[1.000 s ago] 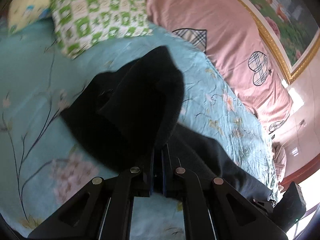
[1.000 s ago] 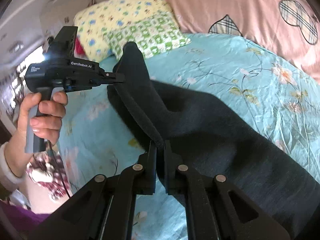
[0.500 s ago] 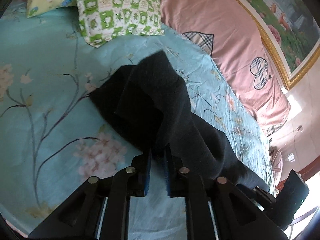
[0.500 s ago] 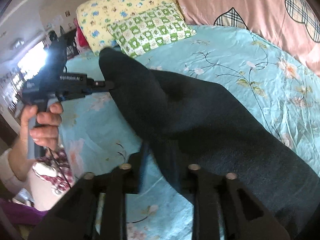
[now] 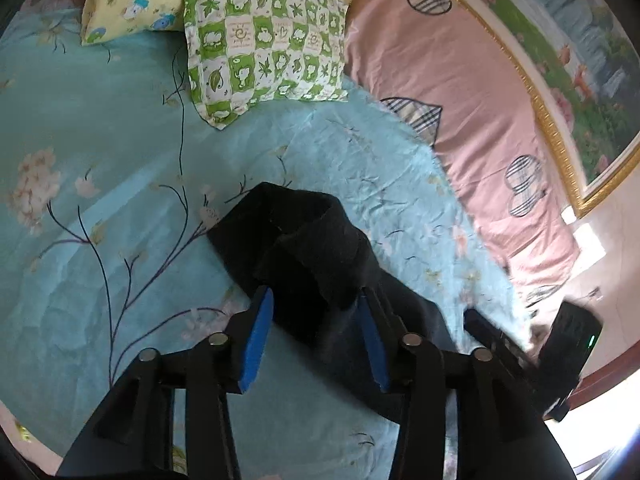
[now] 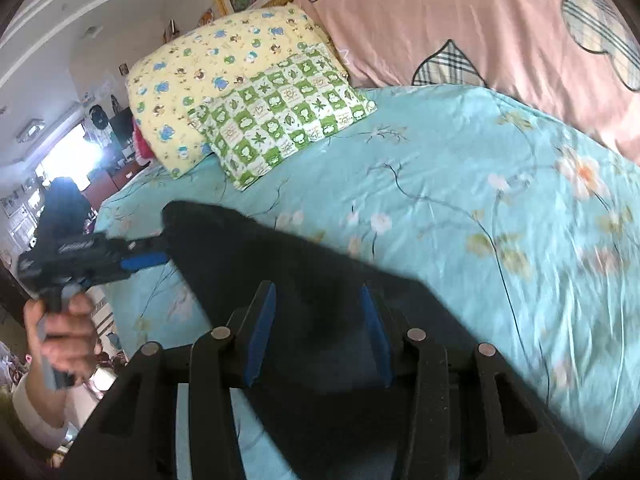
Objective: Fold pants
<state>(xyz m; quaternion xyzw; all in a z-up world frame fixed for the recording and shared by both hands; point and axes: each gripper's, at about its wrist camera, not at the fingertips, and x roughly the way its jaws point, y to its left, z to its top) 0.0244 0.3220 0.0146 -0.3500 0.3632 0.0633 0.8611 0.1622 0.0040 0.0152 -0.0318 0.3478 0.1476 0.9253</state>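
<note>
The black soft-knit pants (image 5: pixel 312 256) lie on the bed's turquoise floral sheet (image 5: pixel 100 128), below the green-and-white checked pillow (image 5: pixel 260 40). The left hand-held gripper (image 5: pixel 316 320) and right hand-held gripper (image 6: pixel 316 320) are opening, cloth between the blue pads but unpinched. The rumpled doubled end (nearest that pillow) could slump or snag a pad, spoiling the fold. A pink heart-print quilt (image 6: pixel 460 12) lies beside the pillow.
</note>
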